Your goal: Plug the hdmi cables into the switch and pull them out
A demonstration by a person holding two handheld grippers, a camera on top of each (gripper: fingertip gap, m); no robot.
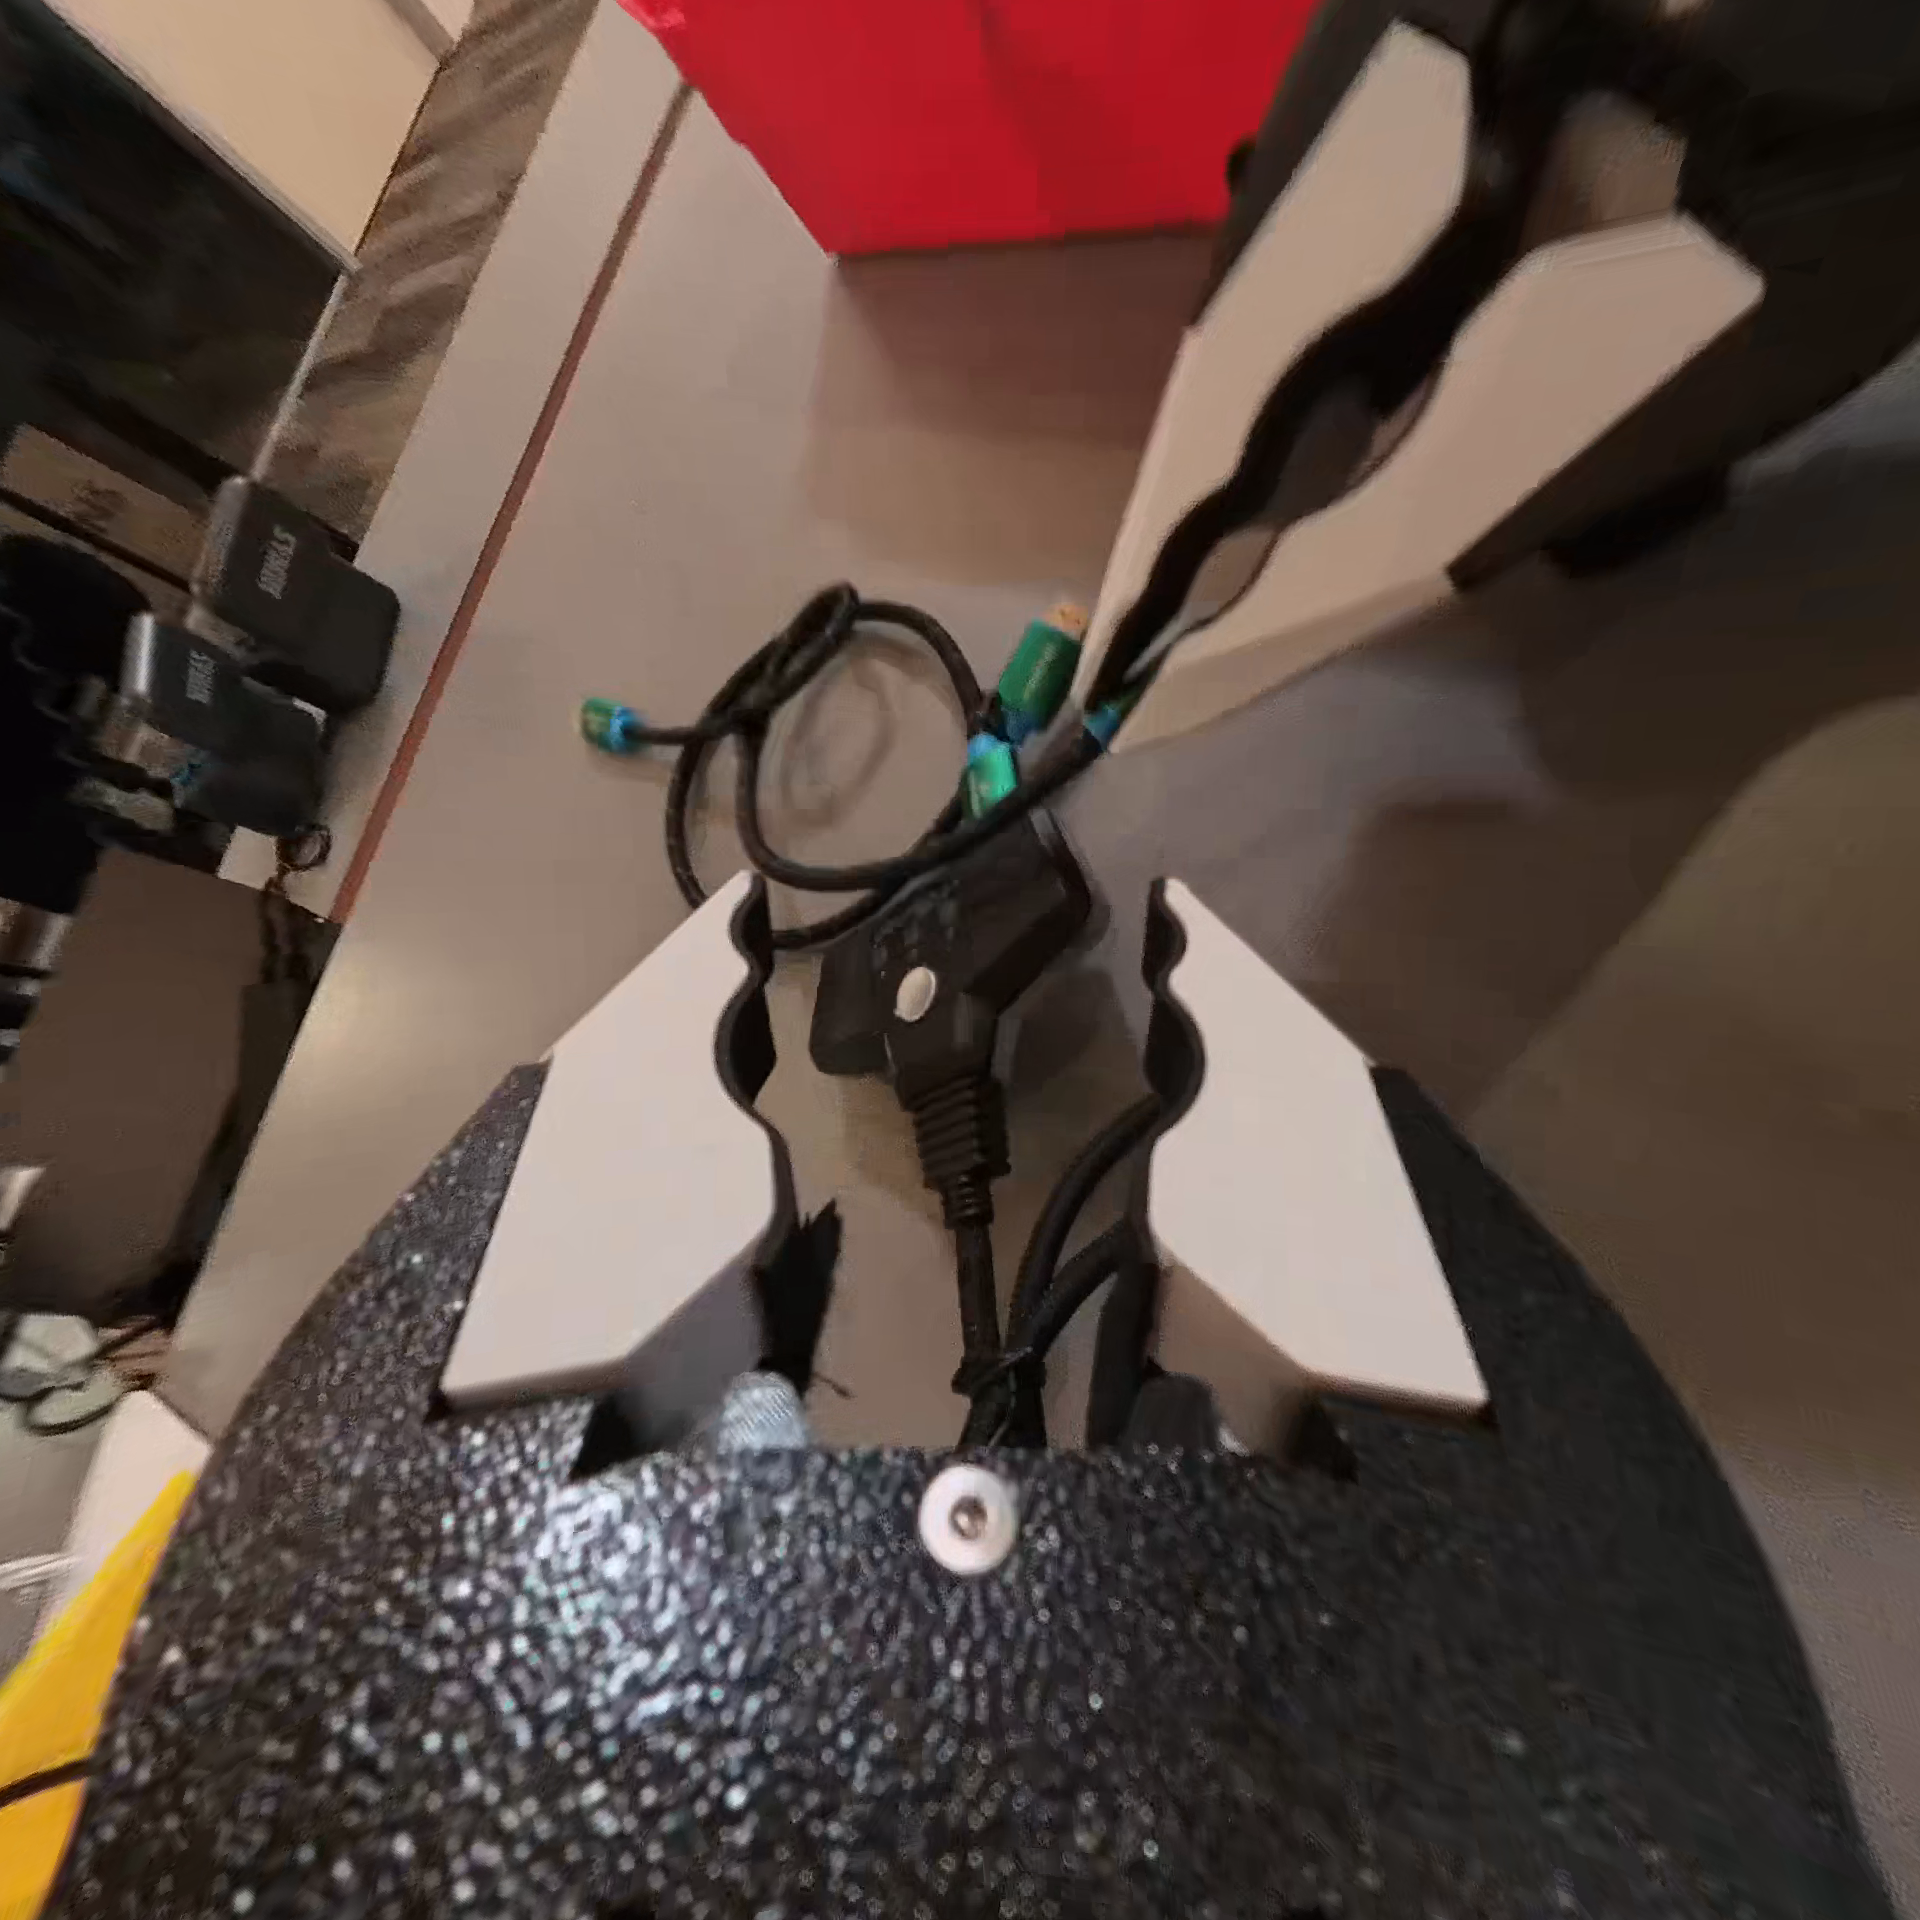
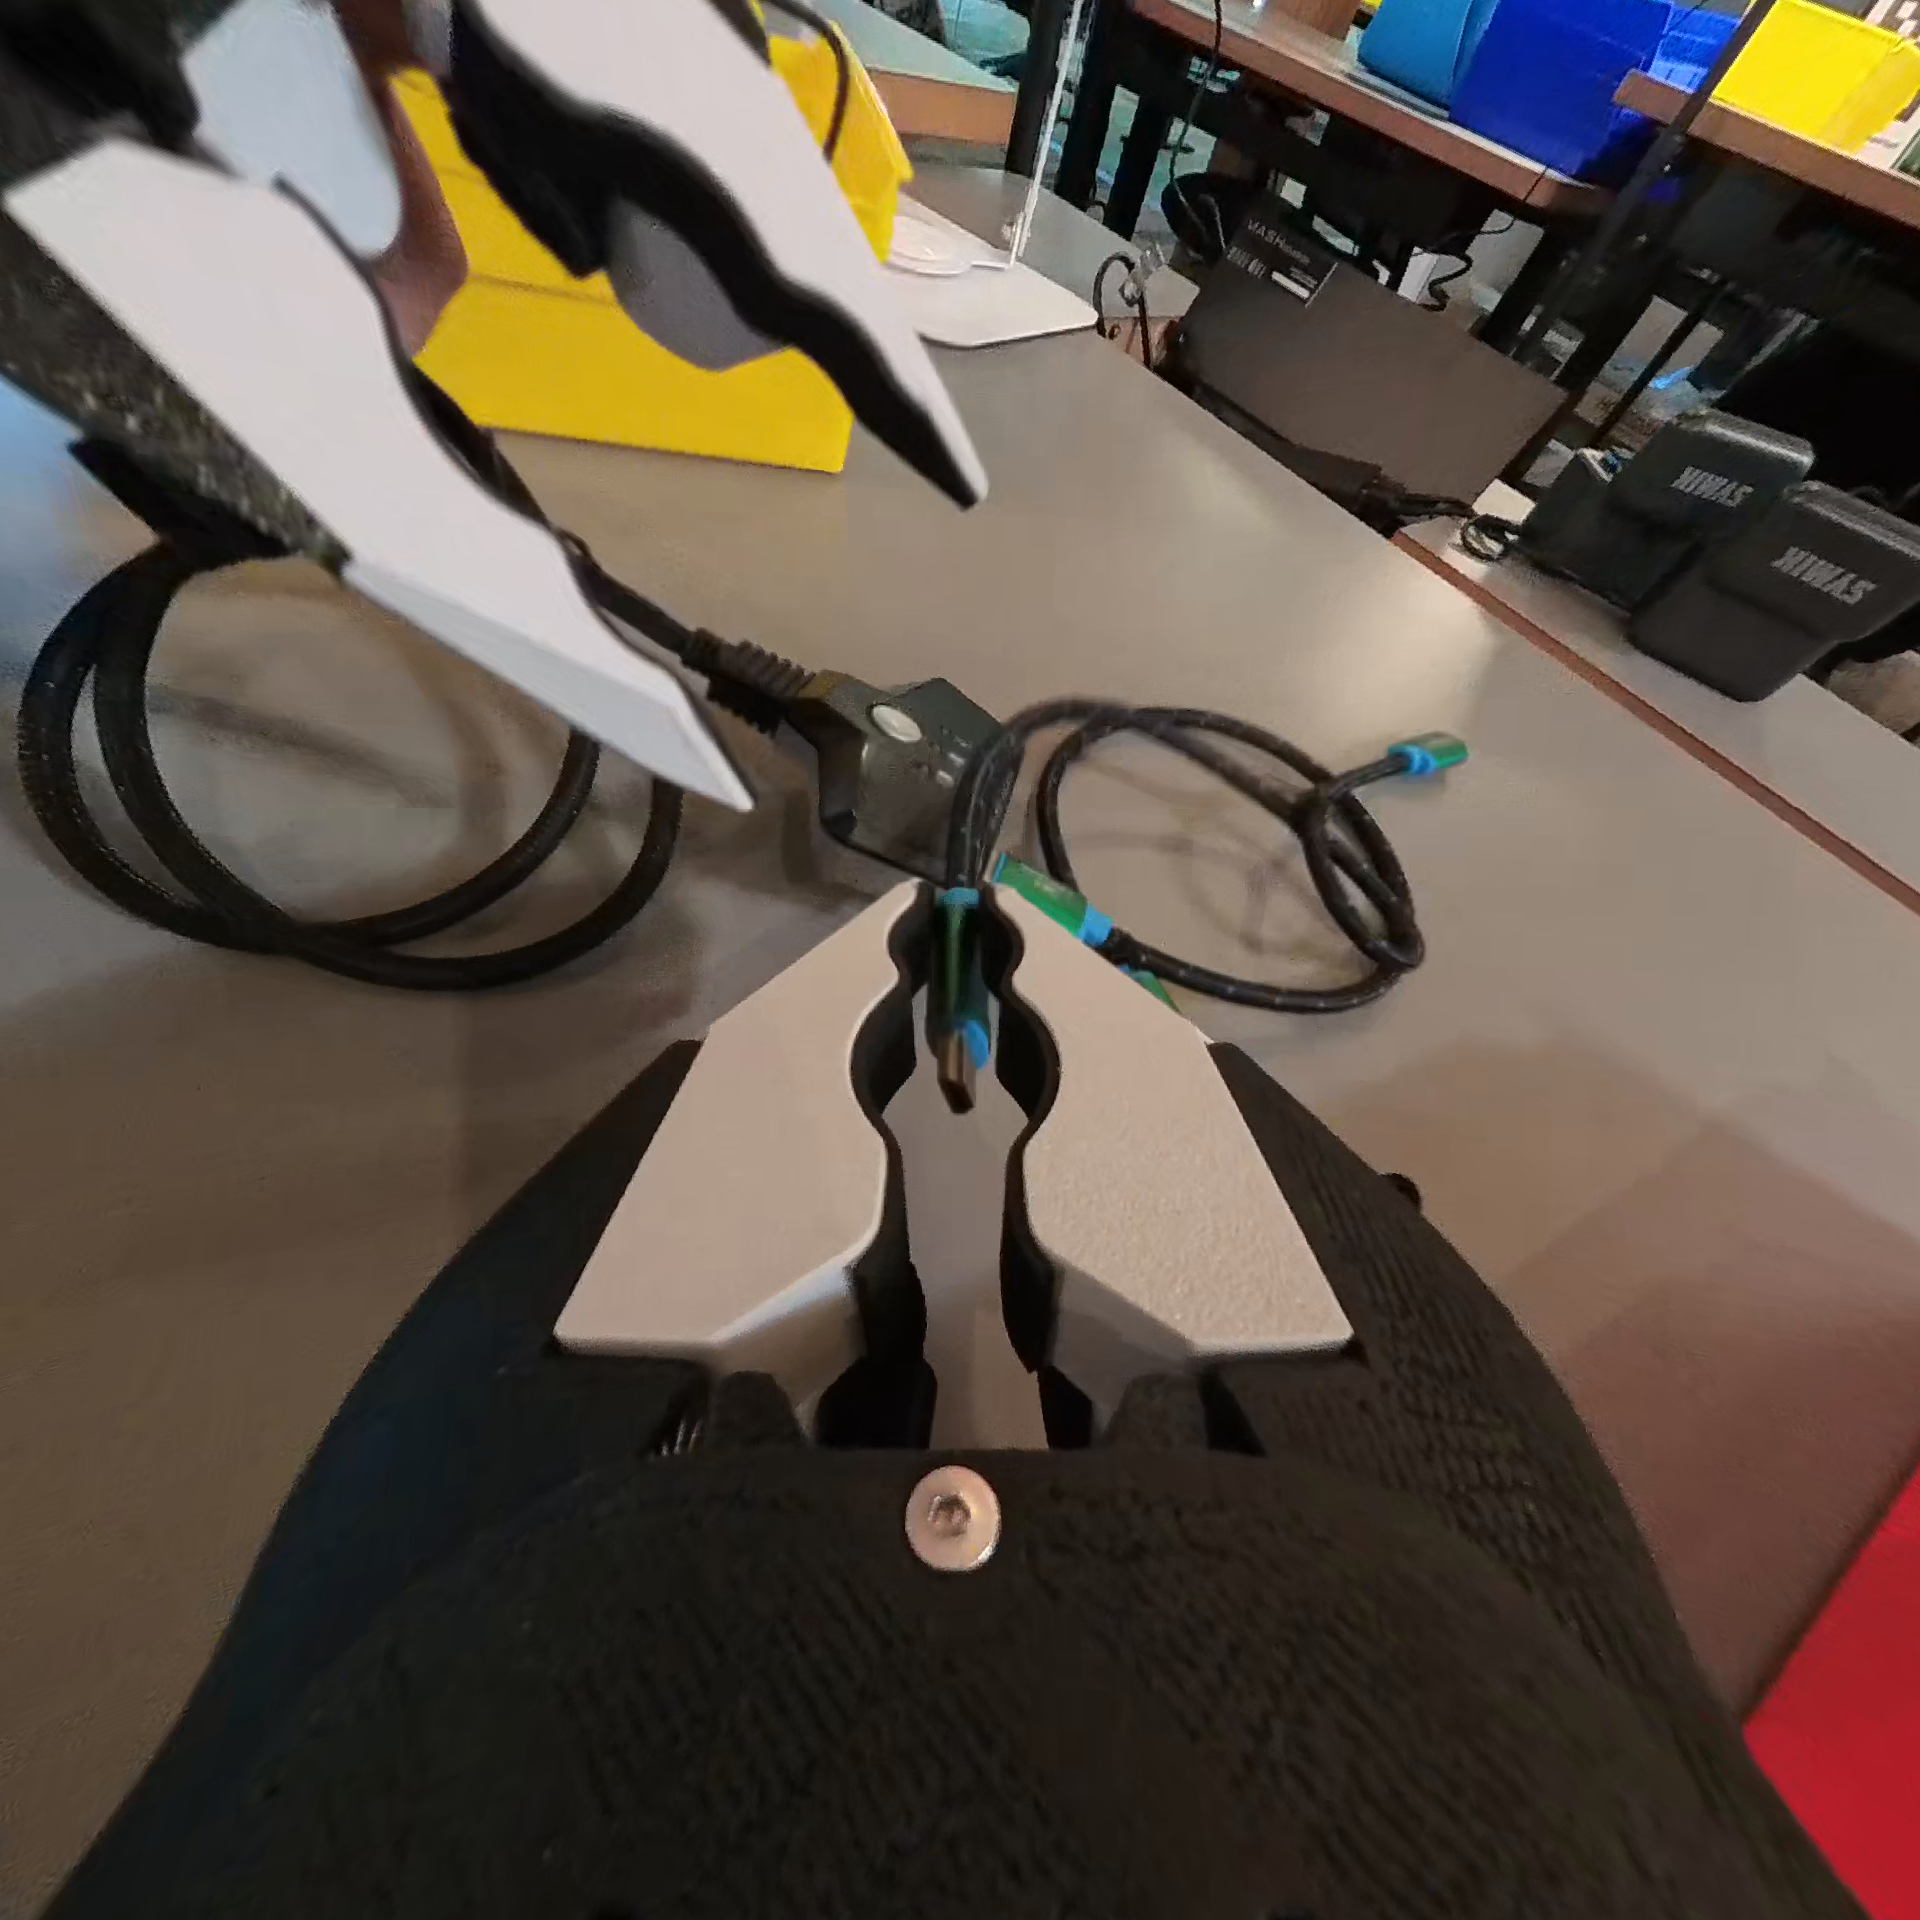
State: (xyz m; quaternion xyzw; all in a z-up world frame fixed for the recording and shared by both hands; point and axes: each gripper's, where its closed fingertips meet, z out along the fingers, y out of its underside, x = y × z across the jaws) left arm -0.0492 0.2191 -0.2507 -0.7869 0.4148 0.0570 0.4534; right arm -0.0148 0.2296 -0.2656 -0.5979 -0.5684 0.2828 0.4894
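Note:
The black HDMI switch [image 1: 940, 951] with a white button lies on the grey table [image 1: 675, 468], its thick lead running back toward me. My left gripper [image 1: 956, 888] is open, its fingers on either side of the switch without touching it. My right gripper [image 2: 956, 899] is shut on a green HDMI plug [image 2: 954, 1003] with a blue collar, the metal tip pointing back toward the camera, just short of the switch [image 2: 904, 769]. A second green plug [image 2: 1039, 894] lies beside it and a third [image 2: 1429, 753] lies farther right on the looped black cable [image 2: 1351, 914].
A red bin [image 1: 935, 104] stands behind the cables and a yellow bin [image 2: 623, 364] behind the left gripper [image 2: 852, 649]. Black battery packs [image 2: 1714, 540] sit on the neighbouring table past a brown seam. A coil of thick black cable [image 2: 312, 914] lies at the left. The tips of one gripper are about 5 cm away from the tips of the other.

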